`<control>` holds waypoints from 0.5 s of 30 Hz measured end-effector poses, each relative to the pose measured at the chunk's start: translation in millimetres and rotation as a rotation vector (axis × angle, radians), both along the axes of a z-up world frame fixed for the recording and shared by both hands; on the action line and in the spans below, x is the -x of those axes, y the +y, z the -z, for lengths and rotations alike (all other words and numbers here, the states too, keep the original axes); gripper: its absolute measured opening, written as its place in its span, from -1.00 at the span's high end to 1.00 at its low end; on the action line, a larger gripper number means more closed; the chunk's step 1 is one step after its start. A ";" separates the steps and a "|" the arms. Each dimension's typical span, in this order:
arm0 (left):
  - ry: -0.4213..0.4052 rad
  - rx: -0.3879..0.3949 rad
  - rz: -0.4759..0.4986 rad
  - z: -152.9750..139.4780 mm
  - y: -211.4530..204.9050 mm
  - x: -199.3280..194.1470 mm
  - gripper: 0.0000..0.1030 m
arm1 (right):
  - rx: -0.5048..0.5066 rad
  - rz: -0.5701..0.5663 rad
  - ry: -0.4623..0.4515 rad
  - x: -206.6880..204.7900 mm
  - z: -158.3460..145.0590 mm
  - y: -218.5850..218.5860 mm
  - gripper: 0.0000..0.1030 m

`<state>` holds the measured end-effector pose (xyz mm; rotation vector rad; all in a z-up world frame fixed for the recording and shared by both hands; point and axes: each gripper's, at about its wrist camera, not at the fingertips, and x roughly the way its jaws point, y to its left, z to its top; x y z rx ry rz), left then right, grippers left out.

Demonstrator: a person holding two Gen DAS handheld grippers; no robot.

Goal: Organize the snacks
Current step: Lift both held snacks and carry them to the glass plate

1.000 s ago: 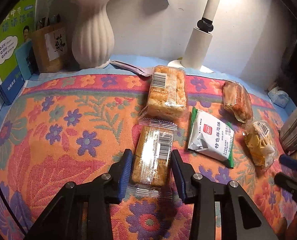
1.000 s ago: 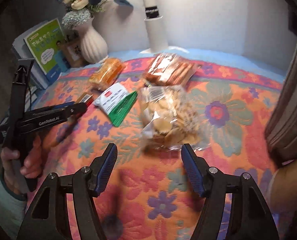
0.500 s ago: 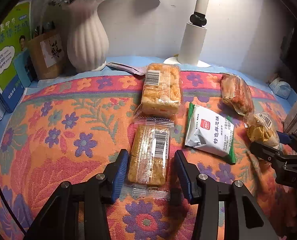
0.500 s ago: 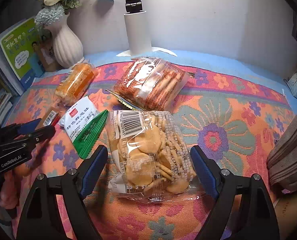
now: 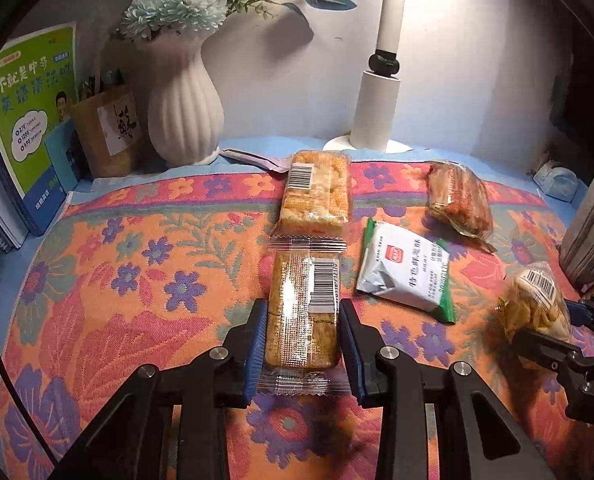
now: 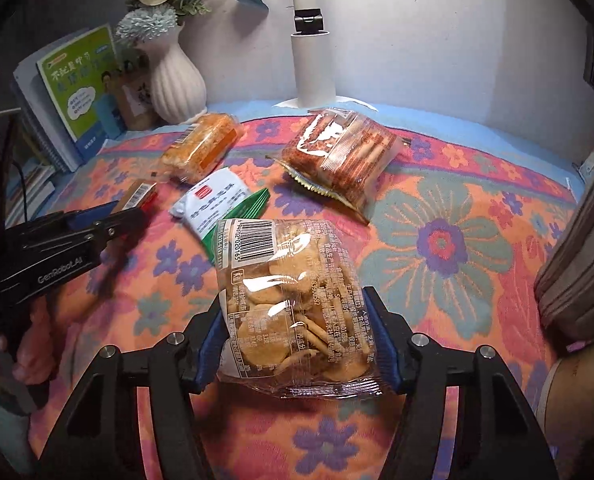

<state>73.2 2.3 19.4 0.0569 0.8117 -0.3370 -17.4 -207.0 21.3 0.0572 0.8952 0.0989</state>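
**Both claws closing on snack packs, sorting barely begun**

The left claw [image 5: 301,338] is narrow and closing, its blue pads against the long sides of a clear-wrapped cake bar [image 5: 303,312] that lies flat on the flowered cloth [image 5: 109,312] covering the table. The right claw [image 6: 297,340] is closing too, its pads pressing into the sides of a bag of round crackers [image 6: 289,304], which bulges between them near the front edge of the cloth.

Little looks sorted so far. A second cake pack [image 5: 316,194] lies just beyond the bar, nearly end to end with it, which may be the start of a row. A white-and-green pouch [image 5: 407,274] lies just beside the bar at an angle, and a bag of reddish sticks [image 6: 337,152] lies further back, also askew. By my reading, the two gripped packs have yet to be placed, and the pouch and sticks are still to be dealt with.
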 end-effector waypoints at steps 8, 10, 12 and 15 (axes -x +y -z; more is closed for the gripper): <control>0.003 -0.004 0.076 -5.6 -31.0 78.7 0.36 | -0.014 0.013 -0.014 85.9 -22.4 -20.8 -0.19; 0.002 0.001 0.103 -10.6 -40.7 99.9 0.36 | -0.016 0.032 -0.016 110.8 -26.7 -31.5 -0.19; -0.001 0.007 0.133 -17.8 -50.1 115.8 0.36 | -0.038 0.059 -0.005 134.0 -28.8 -46.3 -0.19; -0.011 0.025 0.192 -32.4 -67.5 140.4 0.36 | -0.078 0.097 0.001 163.5 -33.6 -66.2 -0.19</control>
